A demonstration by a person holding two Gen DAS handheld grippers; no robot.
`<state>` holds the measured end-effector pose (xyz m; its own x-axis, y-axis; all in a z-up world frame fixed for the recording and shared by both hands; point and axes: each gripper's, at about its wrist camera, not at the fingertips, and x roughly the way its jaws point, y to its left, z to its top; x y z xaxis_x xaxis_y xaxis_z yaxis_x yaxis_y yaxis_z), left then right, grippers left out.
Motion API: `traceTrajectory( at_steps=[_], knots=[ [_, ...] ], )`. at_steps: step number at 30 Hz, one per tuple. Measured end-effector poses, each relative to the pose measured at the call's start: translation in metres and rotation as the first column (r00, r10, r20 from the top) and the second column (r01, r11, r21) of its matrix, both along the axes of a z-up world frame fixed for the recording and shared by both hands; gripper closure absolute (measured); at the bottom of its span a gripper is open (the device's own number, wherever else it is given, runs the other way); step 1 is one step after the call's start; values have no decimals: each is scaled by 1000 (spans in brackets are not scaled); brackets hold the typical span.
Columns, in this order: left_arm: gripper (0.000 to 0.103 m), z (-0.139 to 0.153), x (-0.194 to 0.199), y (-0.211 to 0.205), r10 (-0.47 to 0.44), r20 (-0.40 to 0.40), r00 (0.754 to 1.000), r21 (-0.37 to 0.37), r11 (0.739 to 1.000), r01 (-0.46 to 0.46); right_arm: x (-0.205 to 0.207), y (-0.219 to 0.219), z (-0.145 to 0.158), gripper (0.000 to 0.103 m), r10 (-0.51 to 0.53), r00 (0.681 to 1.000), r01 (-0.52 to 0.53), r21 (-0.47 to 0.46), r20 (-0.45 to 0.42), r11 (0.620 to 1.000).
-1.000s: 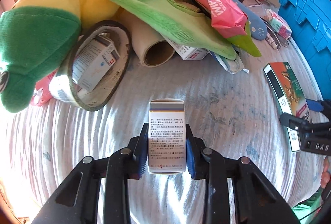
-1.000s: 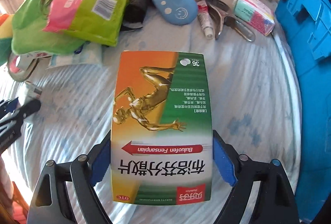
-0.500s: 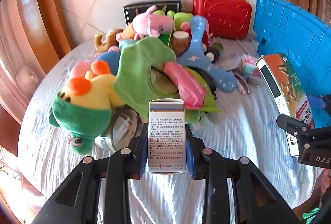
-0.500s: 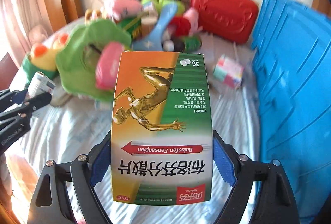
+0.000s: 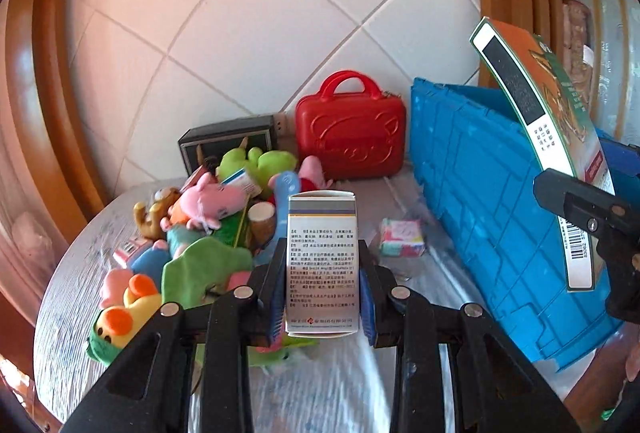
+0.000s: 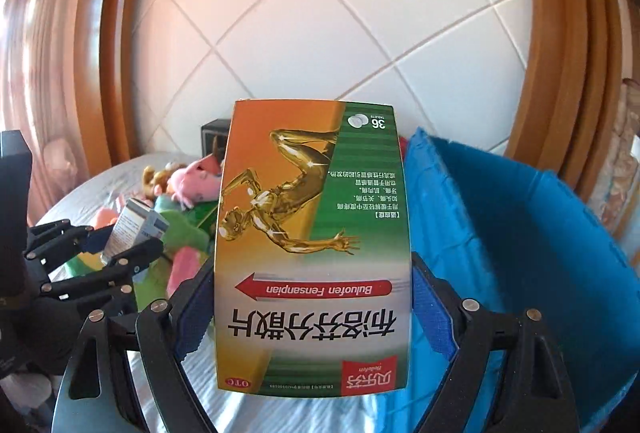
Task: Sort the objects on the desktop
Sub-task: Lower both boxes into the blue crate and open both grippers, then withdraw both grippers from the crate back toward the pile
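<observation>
Small white medicine box (image 5: 322, 265) clamped in our left gripper (image 5: 322, 297), above cloth-covered table (image 5: 72, 273). Large orange-green medicine box (image 6: 314, 245) clamped in our right gripper (image 6: 314, 317), beside blue crate (image 6: 532, 233). Plush toys (image 5: 200, 201), red case (image 5: 350, 129) heaped behind.

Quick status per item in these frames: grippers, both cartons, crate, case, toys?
Left gripper: shut on the small white printed medicine carton, carton upright, lifted off the table.
Right gripper: shut on the large orange-and-green tablet carton, print upside down.
Blue plastic crate: open top, contents hidden.
Red hard-shell handled case: closed, upright against the wall.
Heap of plush toys: unsorted on the table.
</observation>
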<state>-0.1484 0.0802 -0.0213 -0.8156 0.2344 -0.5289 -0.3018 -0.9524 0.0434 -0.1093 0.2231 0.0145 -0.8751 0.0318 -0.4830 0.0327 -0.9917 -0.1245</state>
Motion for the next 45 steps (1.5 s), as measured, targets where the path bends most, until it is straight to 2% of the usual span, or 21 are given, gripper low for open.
traceTrajectory(
  at_steps=[4, 9, 14, 18, 23, 25, 27, 29, 32, 35, 37, 45],
  knots=[
    [73, 26, 3, 53, -70, -57, 996, 2, 998, 70, 18, 49, 32, 16, -88, 992, 90, 9, -91, 996],
    [73, 53, 11, 119, -159, -95, 983, 20, 987, 161, 37, 112, 53, 16, -219, 965, 225, 28, -141, 974],
    [73, 70, 28, 187, -249, -113, 962, 6, 968, 251, 43, 177, 44, 16, -336, 935, 342, 41, -109, 939],
    [73, 76, 39, 231, -311, -82, 947, 11, 950, 313, 46, 217, 29, 16, -396, 915, 399, 41, -73, 916],
    [73, 71, 48, 270, -352, -27, 936, -21, 936, 352, 54, 249, 21, 16, -444, 895, 446, 44, -41, 894],
    [73, 70, 51, 276, -342, -40, 939, -59, 939, 339, 58, 257, 19, 16, -454, 890, 456, 50, -36, 889],
    [71, 71, 53, 277, -336, -46, 941, -62, 941, 333, 61, 263, 17, 16, -460, 887, 461, 46, -32, 886],
    [51, 69, 53, 277, -325, -40, 945, -74, 944, 322, 62, 268, 14, 16, -465, 885, 466, 42, -27, 884],
    [33, 69, 53, 271, -316, -49, 948, -63, 948, 312, 63, 271, 12, 16, -469, 883, 469, 44, -28, 882],
    [27, 68, 53, 268, -318, -45, 947, -54, 947, 315, 64, 270, 13, 14, -478, 878, 479, 55, -36, 876],
    [26, 68, 54, 265, -324, -39, 945, -46, 946, 322, 66, 271, 15, 0, -481, 875, 483, 59, -47, 873],
    [25, 71, 64, 243, -329, -43, 943, -11, 944, 328, 83, 265, 24, 0, -484, 872, 487, 35, -74, 872]
  ],
)
